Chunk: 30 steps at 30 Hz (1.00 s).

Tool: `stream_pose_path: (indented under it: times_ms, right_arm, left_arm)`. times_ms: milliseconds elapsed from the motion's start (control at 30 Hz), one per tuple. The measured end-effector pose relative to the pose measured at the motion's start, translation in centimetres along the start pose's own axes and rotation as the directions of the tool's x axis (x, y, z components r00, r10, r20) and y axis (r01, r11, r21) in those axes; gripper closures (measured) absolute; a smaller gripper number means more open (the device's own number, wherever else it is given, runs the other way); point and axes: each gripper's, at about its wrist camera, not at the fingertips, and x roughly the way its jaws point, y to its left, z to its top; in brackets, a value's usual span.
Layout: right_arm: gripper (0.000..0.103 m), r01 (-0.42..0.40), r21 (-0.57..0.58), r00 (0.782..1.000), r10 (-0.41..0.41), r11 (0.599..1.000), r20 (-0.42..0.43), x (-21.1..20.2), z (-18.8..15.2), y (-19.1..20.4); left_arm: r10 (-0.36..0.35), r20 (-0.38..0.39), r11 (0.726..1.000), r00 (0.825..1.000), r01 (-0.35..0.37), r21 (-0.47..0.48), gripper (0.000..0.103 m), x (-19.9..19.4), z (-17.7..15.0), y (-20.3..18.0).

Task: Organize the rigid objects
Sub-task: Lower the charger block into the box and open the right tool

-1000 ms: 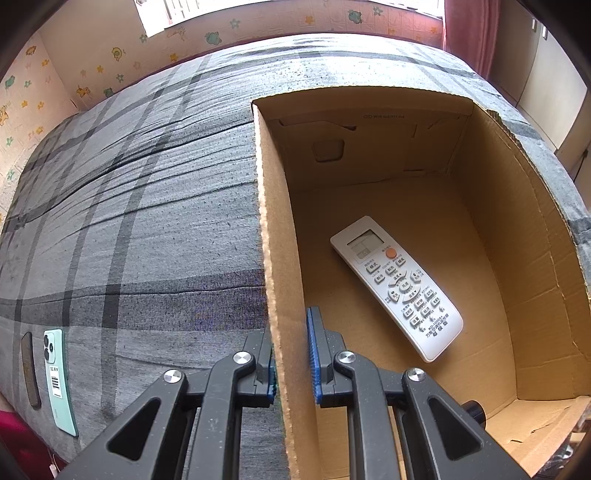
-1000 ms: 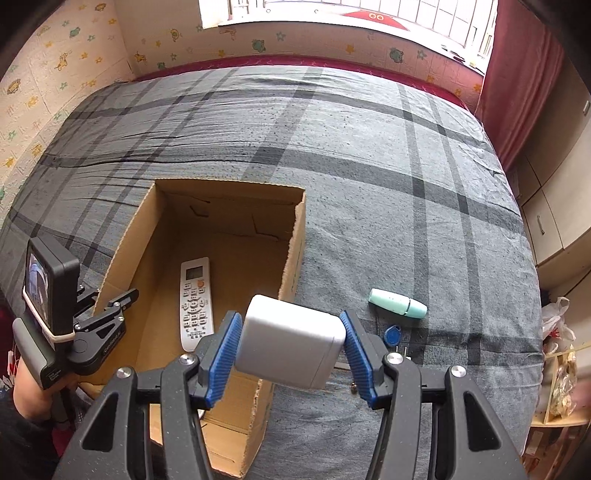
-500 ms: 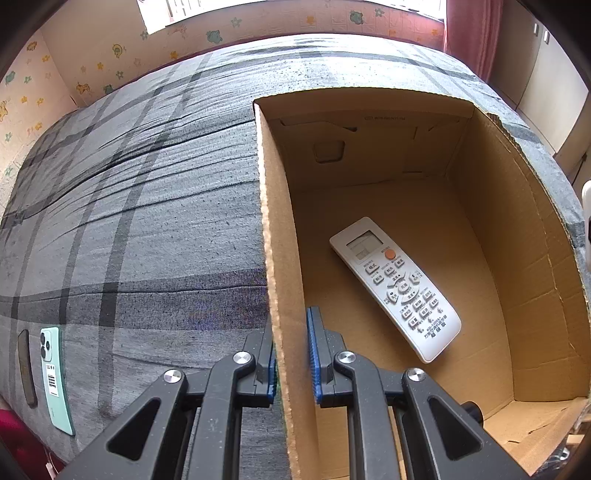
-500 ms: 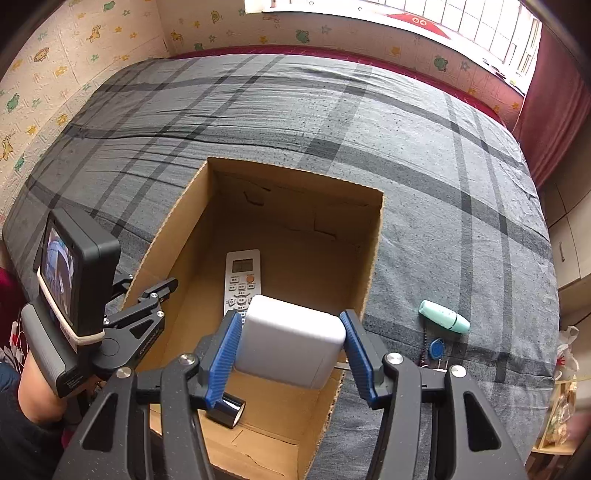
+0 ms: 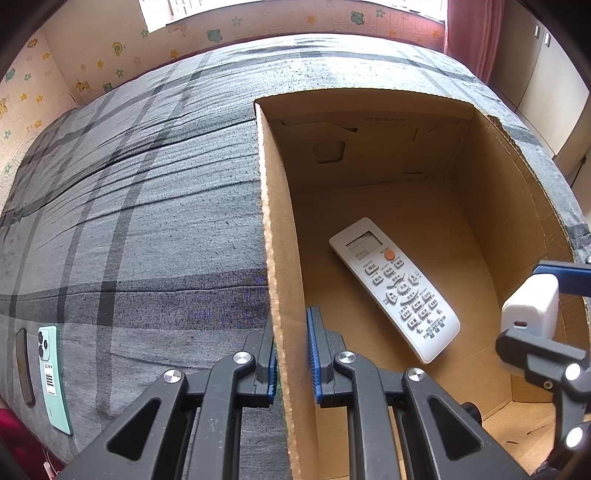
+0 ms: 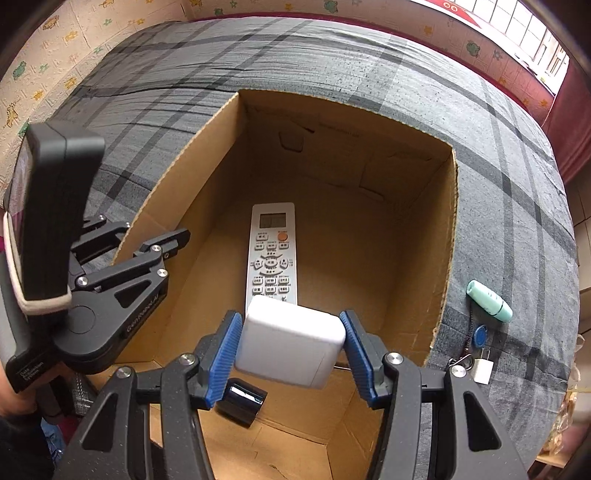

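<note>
A grey plaid bedspread (image 5: 129, 221) covers the bed, cartoon-print wallpaper (image 5: 92, 70) behind, a red curtain (image 5: 471, 33) beside it.

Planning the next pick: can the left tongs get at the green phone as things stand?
Probably not yet: the left tongs are clamped on the cardboard box wall; the green phone lies uncovered on the bed beside it.

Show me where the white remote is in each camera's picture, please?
Left wrist view: the white remote lies slanted on the cardboard box floor, right of centre.
Right wrist view: the remote lies near the middle, pointing up the picture, just above the white charger block.
Shared landmark: the box's far wall.
</note>
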Motion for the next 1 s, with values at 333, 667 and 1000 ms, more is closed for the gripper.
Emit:
stream_pose_path:
  times_ms: [333,667,1000]
  right_arm:
    - [0.044,-0.026,-0.013,0.993,0.024,1.000,-0.116,4.2,-0.8,0.8]
    - [0.044,-0.059,-0.011,0.977,0.056,0.998,-0.207,7.0,-1.3,1.5]
    - [0.044,-0.085,-0.012,0.973,0.080,0.996,-0.216,7.4,-1.1,1.5]
  left_arm:
    - [0.002,0.001,1.000,1.000,-0.002,0.001,0.088,0.0,0.0,0.0]
    - [0.000,0.002,1.000,1.000,0.000,-0.001,0.088,0.0,0.0,0.0]
    - [0.003,0.001,1.000,1.000,-0.003,0.001,0.088,-0.1,-0.1,-0.1]
